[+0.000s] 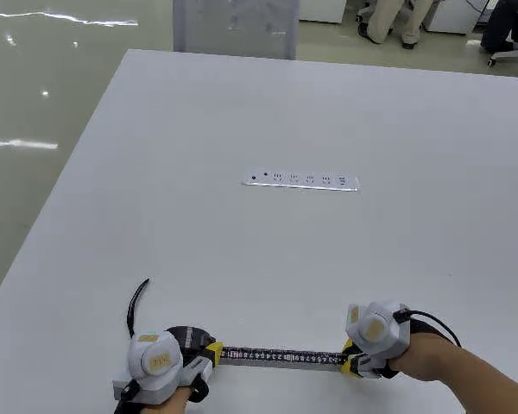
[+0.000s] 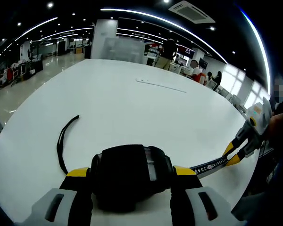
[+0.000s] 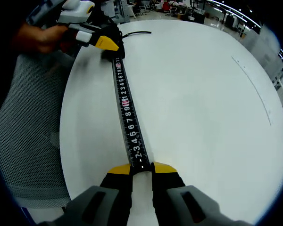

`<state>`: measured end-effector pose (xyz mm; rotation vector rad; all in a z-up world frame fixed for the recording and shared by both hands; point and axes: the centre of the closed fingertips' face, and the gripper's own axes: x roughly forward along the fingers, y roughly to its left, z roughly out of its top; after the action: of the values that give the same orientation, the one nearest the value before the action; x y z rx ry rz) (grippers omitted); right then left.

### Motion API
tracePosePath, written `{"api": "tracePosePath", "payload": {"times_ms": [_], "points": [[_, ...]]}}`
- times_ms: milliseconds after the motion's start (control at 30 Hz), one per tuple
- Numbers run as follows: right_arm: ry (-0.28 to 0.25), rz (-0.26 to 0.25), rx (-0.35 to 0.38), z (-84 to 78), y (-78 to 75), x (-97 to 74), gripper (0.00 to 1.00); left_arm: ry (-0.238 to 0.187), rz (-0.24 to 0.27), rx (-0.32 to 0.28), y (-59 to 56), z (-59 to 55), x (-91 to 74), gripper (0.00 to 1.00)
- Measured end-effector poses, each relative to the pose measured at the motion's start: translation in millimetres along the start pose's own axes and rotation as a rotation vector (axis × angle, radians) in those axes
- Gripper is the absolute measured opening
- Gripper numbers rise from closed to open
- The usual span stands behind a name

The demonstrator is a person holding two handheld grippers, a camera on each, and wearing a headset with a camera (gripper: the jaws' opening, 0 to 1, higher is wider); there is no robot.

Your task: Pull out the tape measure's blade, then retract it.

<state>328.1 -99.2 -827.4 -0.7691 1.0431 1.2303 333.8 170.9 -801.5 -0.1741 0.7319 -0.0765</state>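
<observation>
The black tape measure case (image 2: 131, 176) sits between the yellow-tipped jaws of my left gripper (image 2: 131, 173), which is shut on it near the table's front edge; the case (image 1: 190, 338) shows in the head view beside that gripper (image 1: 209, 354). Its dark numbered blade (image 1: 281, 355) runs out to the right, lying just above the white table (image 1: 268, 241). My right gripper (image 3: 141, 168) is shut on the blade's end (image 3: 140, 160), with the blade (image 3: 127, 113) stretching back to the case. The right gripper (image 1: 350, 358) is at the front right. A black wrist strap (image 1: 136, 304) trails from the case.
A white power strip (image 1: 302, 180) lies flat at the table's middle. A grey mesh chair back (image 3: 33, 136) stands at the near edge by my right side. People and office chairs (image 1: 509, 39) are beyond the far end of the table.
</observation>
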Motion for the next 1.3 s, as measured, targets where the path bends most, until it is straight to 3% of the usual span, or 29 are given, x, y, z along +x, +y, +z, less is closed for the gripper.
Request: {"api": "tracePosePath", "payload": {"times_ms": [1300], "points": [[-0.013, -0.02, 0.018, 15.4, 2.3, 6.5, 0.14, 0.01, -0.002, -0.011, 0.3, -1.4, 0.0, 0.64]]}}
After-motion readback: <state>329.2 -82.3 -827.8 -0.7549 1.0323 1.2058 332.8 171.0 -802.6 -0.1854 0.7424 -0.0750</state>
